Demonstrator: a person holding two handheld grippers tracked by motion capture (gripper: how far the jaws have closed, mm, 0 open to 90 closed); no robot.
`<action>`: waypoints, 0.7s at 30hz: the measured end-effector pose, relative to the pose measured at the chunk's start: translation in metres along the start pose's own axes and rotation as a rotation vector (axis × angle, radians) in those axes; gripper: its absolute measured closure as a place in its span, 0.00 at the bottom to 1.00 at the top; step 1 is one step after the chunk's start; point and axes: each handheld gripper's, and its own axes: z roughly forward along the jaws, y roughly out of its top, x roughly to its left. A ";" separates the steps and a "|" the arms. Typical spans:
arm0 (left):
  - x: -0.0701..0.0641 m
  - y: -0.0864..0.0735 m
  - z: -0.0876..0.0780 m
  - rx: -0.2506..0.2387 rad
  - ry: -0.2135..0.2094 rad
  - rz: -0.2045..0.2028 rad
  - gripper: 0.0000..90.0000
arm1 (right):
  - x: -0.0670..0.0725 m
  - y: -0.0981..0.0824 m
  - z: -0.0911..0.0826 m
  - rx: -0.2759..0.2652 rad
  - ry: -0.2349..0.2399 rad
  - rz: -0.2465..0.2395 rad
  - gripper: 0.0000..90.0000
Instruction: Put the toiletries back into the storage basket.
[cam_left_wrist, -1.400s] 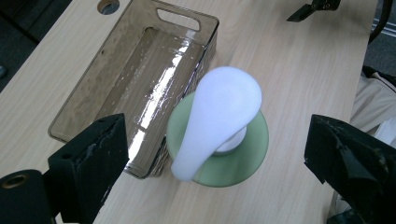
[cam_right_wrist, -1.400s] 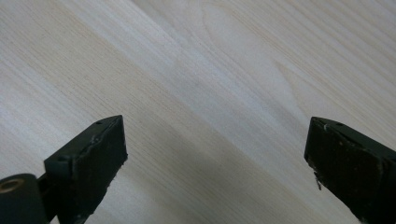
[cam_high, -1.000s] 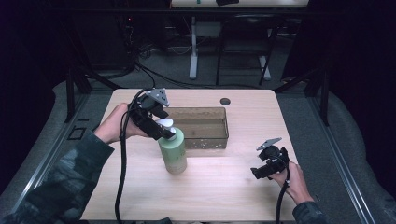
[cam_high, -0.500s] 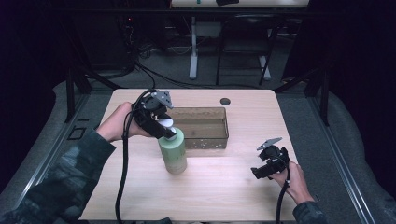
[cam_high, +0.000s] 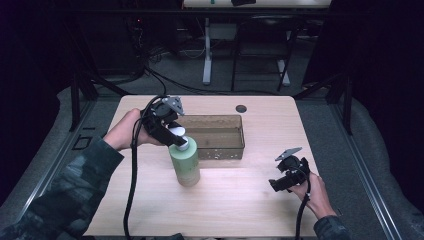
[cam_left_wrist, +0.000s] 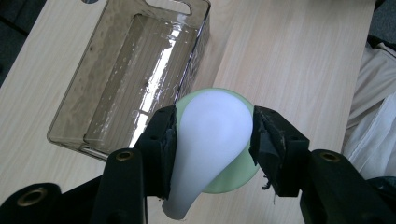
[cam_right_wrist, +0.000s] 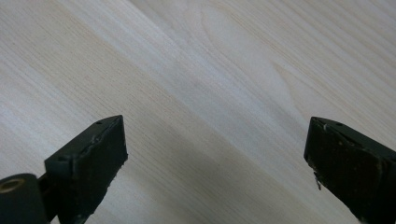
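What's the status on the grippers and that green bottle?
Left gripper closing on green bottle's white pump head. Right gripper open over table. Nothing obstructing.

Pale green bottle (cam_high: 185, 165) with white pump head (cam_left_wrist: 212, 140), smoky brown clear bin (cam_high: 220, 150), light wood table (cam_high: 240, 200)

A pale wooden table (cam_high: 235, 200) bears a green bottle (cam_high: 185, 165) and a clear bin (cam_high: 220, 150).

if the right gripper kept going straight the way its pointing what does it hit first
Most likely the bare wooden table. The right gripper has its jaws wide open with nothing between them, and its own view looks along them onto plain wood grain. How far off the surface lies is hard to judge.
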 end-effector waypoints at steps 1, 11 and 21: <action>0.000 0.000 0.000 -0.002 0.000 -0.001 0.58 | 0.000 0.000 0.000 0.001 -0.004 -0.004 0.06; 0.004 -0.003 0.003 -0.010 -0.005 0.013 0.65 | -0.001 0.000 0.000 -0.001 -0.004 -0.003 0.06; 0.003 -0.003 -0.001 0.003 -0.022 0.038 0.70 | -0.001 0.000 0.000 0.001 -0.012 -0.008 0.06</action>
